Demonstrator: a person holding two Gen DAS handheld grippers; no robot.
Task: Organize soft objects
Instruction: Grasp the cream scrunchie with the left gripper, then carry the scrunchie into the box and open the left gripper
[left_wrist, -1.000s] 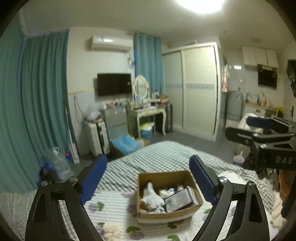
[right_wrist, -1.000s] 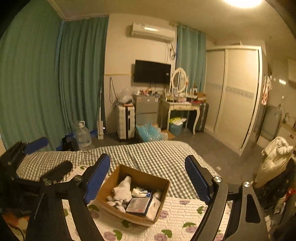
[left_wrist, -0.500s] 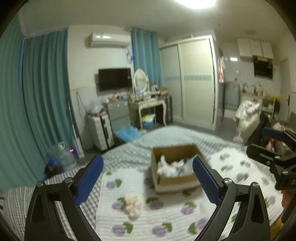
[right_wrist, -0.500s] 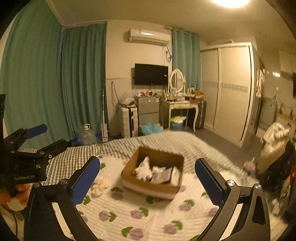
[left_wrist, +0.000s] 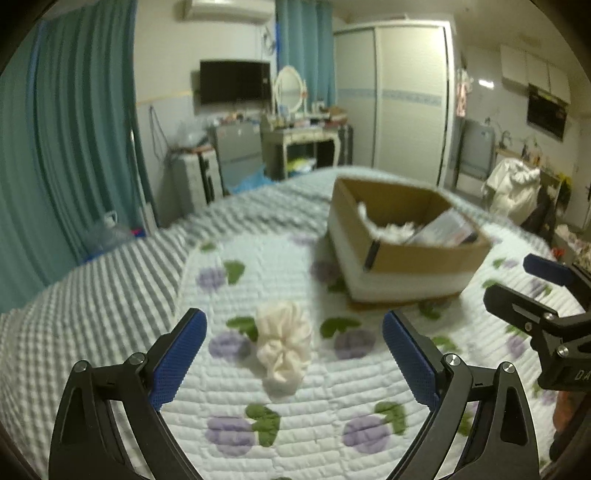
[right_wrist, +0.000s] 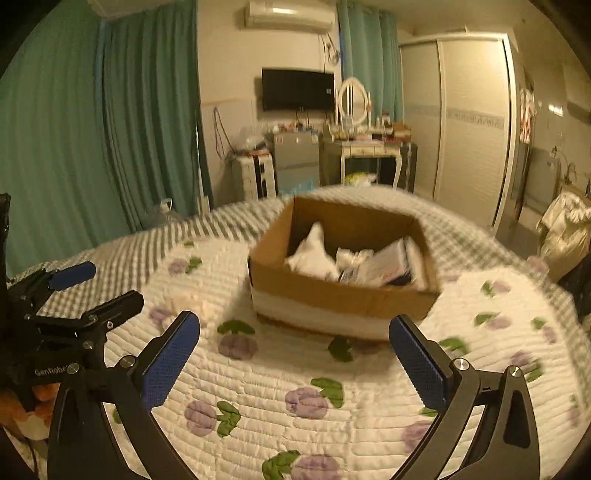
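A cream scrunched cloth lies on the floral quilt, right between and just ahead of my open left gripper. A cardboard box holding white soft items and a packet stands behind it to the right. In the right wrist view the box is straight ahead of my open, empty right gripper, and the cloth shows blurred at the left. The right gripper appears at the right edge of the left wrist view; the left gripper at the left of the right wrist view.
The quilt lies on a grey striped bed. Teal curtains, a water jug, a small fridge, a dressing table and a wardrobe stand beyond the bed. Clothes hang at the right.
Both grippers have dropped and come closer to the bed. The cloth now sits between the left fingers, and the box looms larger in both views.
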